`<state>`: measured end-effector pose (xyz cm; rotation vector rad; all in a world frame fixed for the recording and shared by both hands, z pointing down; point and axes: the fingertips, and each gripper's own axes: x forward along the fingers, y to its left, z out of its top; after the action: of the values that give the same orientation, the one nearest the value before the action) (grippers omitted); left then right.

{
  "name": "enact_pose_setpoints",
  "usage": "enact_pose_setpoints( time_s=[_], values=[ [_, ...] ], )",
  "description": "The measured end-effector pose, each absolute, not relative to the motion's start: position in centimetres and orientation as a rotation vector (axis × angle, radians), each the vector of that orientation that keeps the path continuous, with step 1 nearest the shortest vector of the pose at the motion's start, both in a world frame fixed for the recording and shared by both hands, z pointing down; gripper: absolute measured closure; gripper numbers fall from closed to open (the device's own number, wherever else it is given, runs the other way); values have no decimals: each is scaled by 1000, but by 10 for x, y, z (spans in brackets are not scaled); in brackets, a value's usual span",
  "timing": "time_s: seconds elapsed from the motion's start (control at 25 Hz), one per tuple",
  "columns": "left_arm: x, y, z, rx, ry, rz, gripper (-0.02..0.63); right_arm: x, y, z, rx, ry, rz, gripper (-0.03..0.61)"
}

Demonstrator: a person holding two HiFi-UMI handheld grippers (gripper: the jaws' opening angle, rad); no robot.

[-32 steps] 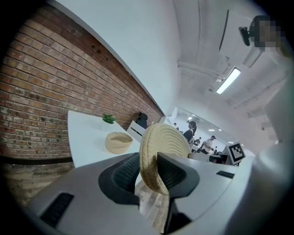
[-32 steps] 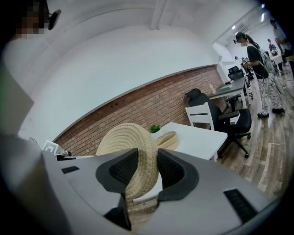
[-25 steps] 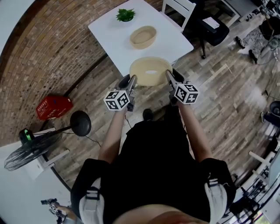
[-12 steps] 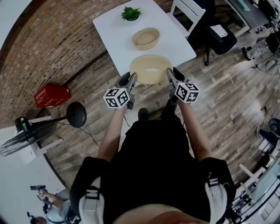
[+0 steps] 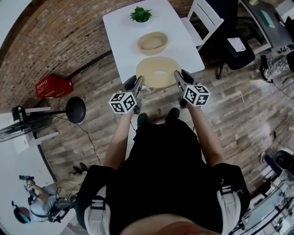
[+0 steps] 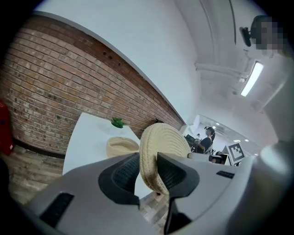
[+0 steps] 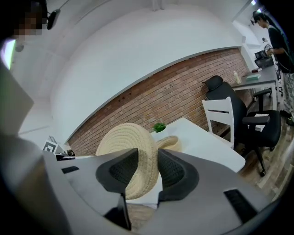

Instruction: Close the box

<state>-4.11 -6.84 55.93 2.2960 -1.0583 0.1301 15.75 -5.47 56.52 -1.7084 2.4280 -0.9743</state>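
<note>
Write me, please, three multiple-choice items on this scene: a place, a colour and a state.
1. Where is the open woven box?
A. on the floor
B. on the white table
C. on a chair

2. What colour is the plastic crate?
A. red
B. blue
C. yellow

3. How is the woven lid held?
A. by one gripper alone
B. lying free
C. by both grippers

Key: 1 B, it sits on the tabletop near the plant. 2 A, it is plainly red. 3 C, the left gripper and the right gripper each clamp its rim.
</note>
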Motion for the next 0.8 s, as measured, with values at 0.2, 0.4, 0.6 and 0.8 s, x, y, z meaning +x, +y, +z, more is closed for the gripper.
enact_pose_setpoints(
  time_s=[0.2, 0.4, 0.6, 0.8],
  values=[
    [-24, -67, 559, 2262, -1134, 103, 491, 175, -68, 564, -1622, 2517, -972, 445],
    [-12, -68, 557, 2234, -1199, 81, 491, 186, -79, 562, -1557, 2569, -968, 445],
    [-4, -71, 558, 2215, -1223, 93, 491, 193, -91, 563, -1527, 2594, -971, 445],
    [-8, -83, 563, 2191, -1240, 99, 489, 189, -106, 568, -1518, 2608, -997, 445]
  ],
)
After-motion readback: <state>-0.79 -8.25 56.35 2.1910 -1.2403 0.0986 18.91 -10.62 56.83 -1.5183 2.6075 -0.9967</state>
